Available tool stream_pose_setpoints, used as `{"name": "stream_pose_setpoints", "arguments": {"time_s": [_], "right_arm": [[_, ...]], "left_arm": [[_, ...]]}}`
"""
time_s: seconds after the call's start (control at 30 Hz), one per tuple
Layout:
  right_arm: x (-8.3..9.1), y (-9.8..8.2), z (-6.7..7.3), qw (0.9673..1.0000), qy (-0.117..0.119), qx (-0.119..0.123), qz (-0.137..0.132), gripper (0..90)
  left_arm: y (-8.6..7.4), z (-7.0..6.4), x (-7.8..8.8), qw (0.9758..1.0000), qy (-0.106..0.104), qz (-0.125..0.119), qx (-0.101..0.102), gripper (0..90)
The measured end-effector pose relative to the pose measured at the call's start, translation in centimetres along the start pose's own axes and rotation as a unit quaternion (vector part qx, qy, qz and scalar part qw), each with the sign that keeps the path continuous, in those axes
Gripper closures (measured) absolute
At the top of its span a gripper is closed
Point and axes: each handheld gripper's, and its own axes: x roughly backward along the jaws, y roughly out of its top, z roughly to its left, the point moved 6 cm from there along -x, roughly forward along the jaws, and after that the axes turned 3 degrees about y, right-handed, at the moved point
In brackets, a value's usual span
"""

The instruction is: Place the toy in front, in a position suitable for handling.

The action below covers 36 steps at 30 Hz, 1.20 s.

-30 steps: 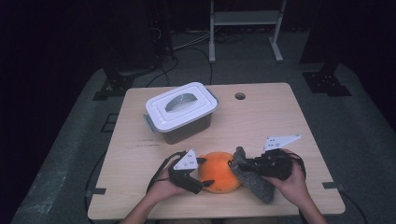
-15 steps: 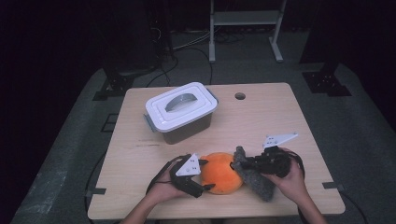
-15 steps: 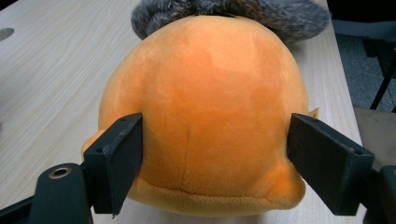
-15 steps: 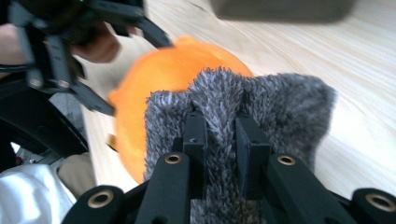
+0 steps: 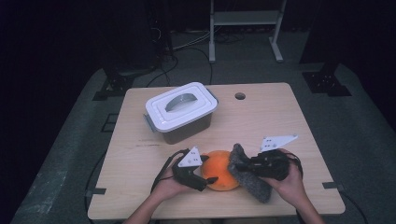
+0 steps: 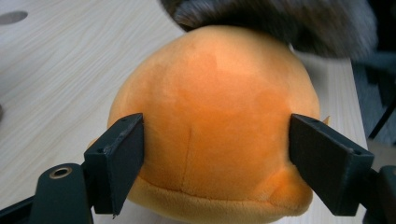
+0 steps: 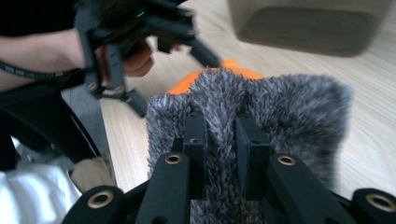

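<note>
Just in front of the lidded box [image 5: 180,112] | orange plush toy [image 5: 220,169] lay on table [image 5: 261,116] | left gripper [image 5: 208,170] clamped the plush | right gripper [image 5: 243,166] pinched grey furry cloth [image 5: 252,182] against it

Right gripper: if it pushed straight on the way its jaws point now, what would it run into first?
The right gripper is shut on the grey furry cloth. Straight ahead, just past the cloth's edge, lies the orange plush toy, so it would likely press the cloth against that first. The left gripper clamps the toy's far side.

Dark lab: cables [image 5: 196,44], stand feet [image 5: 327,84].
</note>
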Motion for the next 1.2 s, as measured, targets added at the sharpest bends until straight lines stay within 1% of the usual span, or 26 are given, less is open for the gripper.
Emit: {"name": "stream_pose_setpoints", "arguments": {"time_s": [0.07, 0.13, 0.27, 0.3, 0.37, 0.47, 0.5, 0.53, 0.57, 0.6, 0.63, 0.7, 0.73, 0.77, 0.8, 0.83, 0.93, 0.97, 1.03, 1.07, 1.13, 1.2], "right_arm": [[-0.8, -0.1, 0.3, 0.9996, -0.010, 0.018, 0.018, 74.9], [-1.4, -0.5, 0.2, 0.9990, -0.017, 0.030, 0.028, 74.5], [-1.2, -0.9, -0.4, 0.9994, -0.014, 0.018, 0.026, 74.7], [-1.0, -1.0, -0.5, 0.9994, -0.017, 0.015, 0.026, 74.7], [-0.7, -1.4, -0.9, 0.9993, -0.021, 0.013, 0.027, 74.7], [-0.2, -2.0, -1.7, 0.9990, -0.032, 0.006, 0.030, 74.7], [0.0, -2.2, -1.9, 0.9987, -0.038, 0.002, 0.033, 74.6], [0.0, -2.2, -1.9, 0.9987, -0.038, 0.002, 0.033, 74.6], [0.2, -2.3, -2.2, 0.9985, -0.043, 0.001, 0.034, 74.6], [0.5, -2.5, -2.5, 0.9980, -0.050, -0.007, 0.037, 75.0], [0.7, -2.5, -2.5, 0.9980, -0.051, -0.009, 0.037, 75.2], [0.8, -2.0, -2.2, 0.9983, -0.049, -0.005, 0.032, 75.4], [0.8, -1.7, -1.9, 0.9986, -0.045, -0.003, 0.026, 75.6], [0.8, -1.2, -1.3, 0.9992, -0.037, 0.005, 0.017, 75.5], [0.8, -1.2, -1.3, 0.9992, -0.037, 0.005, 0.017, 75.5], [0.4, -0.3, -0.1, 0.9993, -0.029, 0.021, 0.013, 75.6], [-0.5, 0.3, 1.2, 0.9987, -0.017, 0.046, 0.017, 75.4], [-1.0, 0.4, 1.5, 0.9981, -0.017, 0.054, 0.022, 75.3], [-1.8, 0.1, 1.6, 0.9967, -0.023, 0.066, 0.041, 75.2], [-2.0, -0.1, 1.5, 0.9965, -0.021, 0.065, 0.047, 75.2], [-2.2, -0.5, 1.3, 0.9969, -0.015, 0.060, 0.049, 75.3], [-1.9, -0.8, 1.0, 0.9972, -0.013, 0.056, 0.047, 75.4]], "left_arm": [[0.0, 0.0, -0.1, 1.0000, 0.001, -0.001, 0.006, 19.9], [0.0, 0.0, -0.1, 1.0000, 0.002, -0.002, 0.006, 19.8], [0.0, 0.0, 0.0, 0.9999, -0.006, -0.007, -0.005, 17.0], [0.0, -0.1, 0.0, 0.9999, -0.009, -0.010, -0.010, 15.1], [-0.1, -0.3, 0.0, 0.9996, -0.012, -0.008, -0.023, 12.6], [-0.2, -0.5, 0.1, 0.9994, -0.016, -0.006, -0.031, 11.4], [-0.2, -0.5, 0.1, 0.9993, -0.016, -0.006, -0.032, 11.5], [-0.2, -0.5, 0.1, 0.9993, -0.016, -0.006, -0.032, 11.6], [-0.2, -0.4, 0.2, 0.9993, -0.018, -0.004, -0.032, 11.6], [-0.2, -0.3, 0.3, 0.9992, -0.016, -0.003, -0.036, 16.7], [-0.1, -0.3, 0.3, 0.9993, -0.014, -0.003, -0.036, 19.4], [0.1, -0.2, 0.3, 0.9994, -0.008, -0.003, -0.034, 23.6], [0.3, -0.1, 0.2, 0.9995, -0.006, -0.006, -0.031, 24.4], [0.5, -0.1, 0.0, 0.9997, -0.003, -0.008, -0.022, 24.8], [0.5, -0.1, 0.0, 0.9997, -0.003, -0.008, -0.022, 24.8], [0.8, 0.1, -0.3, 0.9999, 0.001, -0.011, -0.008, 24.8], [1.0, 0.3, -0.7, 0.9996, 0.005, -0.017, 0.022, 24.5], [1.0, 0.4, -0.7, 0.9995, 0.005, -0.015, 0.026, 24.3], [0.9, 0.4, -0.7, 0.9996, 0.006, -0.014, 0.025, 24.0], [0.9, 0.4, -0.7, 0.9996, 0.006, -0.012, 0.025, 23.9], [0.9, 0.4, -0.8, 0.9996, 0.007, -0.013, 0.023, 23.7], [0.8, 0.4, -0.7, 0.9996, 0.007, -0.013, 0.022, 23.5]]}}
